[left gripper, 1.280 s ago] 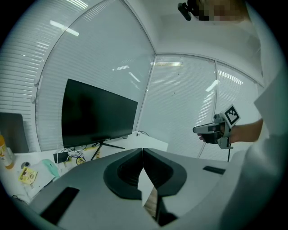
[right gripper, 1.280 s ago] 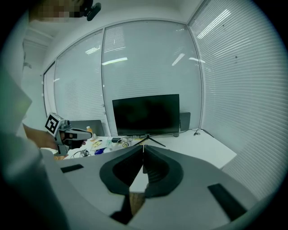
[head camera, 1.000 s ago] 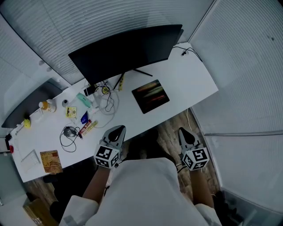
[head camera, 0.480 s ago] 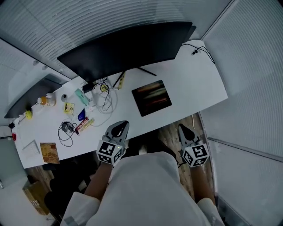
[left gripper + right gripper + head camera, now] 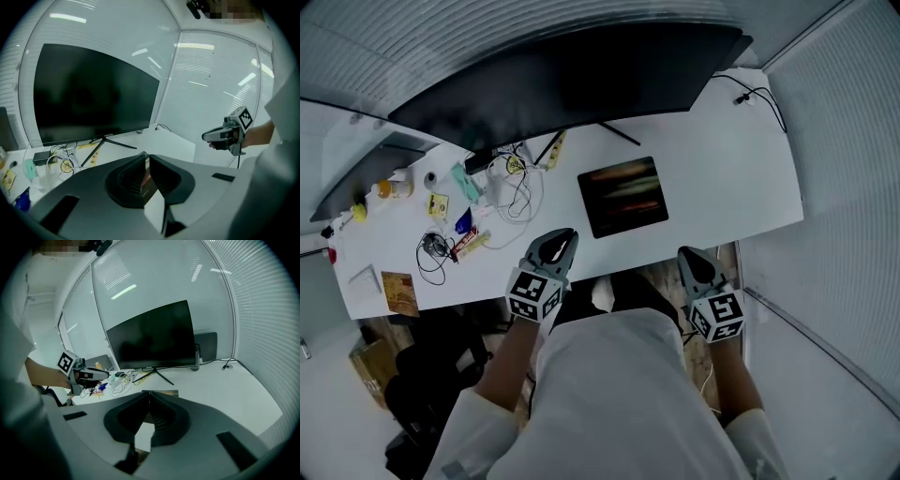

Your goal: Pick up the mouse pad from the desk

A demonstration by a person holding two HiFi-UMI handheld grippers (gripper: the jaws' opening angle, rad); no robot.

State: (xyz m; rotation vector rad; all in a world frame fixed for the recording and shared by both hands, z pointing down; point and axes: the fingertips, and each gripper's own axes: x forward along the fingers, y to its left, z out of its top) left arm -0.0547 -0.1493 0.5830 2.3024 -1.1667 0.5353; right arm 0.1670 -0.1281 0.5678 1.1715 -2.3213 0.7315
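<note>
Mouse pad [image 5: 623, 196] apart, ahead between left claw [image 5: 563, 234] and right claw [image 5: 686, 252]

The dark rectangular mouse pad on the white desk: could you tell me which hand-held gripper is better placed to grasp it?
Probably left. The left hand-held gripper hangs over the white desk beside the dark rectangular mouse pad; the right hand-held gripper sits at the desk's edge. Both are shut.

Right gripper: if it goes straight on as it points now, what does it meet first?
Probably the mouse pad, seen just past the shut tips of the right gripper; perhaps the bare desk before it, as depth is unclear.
</note>
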